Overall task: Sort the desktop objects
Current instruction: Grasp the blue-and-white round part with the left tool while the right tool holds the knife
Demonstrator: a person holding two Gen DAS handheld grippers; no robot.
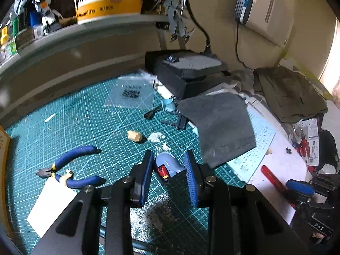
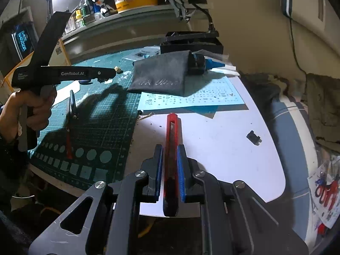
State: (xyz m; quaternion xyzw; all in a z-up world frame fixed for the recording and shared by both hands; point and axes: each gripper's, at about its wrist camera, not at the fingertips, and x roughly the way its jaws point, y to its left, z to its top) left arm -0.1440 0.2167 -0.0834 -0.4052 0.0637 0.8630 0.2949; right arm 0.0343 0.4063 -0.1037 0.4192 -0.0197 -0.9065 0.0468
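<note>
Grab step: right gripper [image 2: 170,165] clamped on the red knife [image 2: 171,140], left gripper [image 1: 169,165] closing around the blue model part [image 1: 167,166] bottom-center, contact unclear, so lift next I'd guess.

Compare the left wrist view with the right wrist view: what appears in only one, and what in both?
Left wrist only: blue-handled nippers, a blue model part between the left gripper jaws, a barcoded bag.
Right wrist only: the hand holding the left gripper, a blue-tipped bottle.
Both: the red utility knife in the right gripper, cutting mat, grey cloth.
</note>
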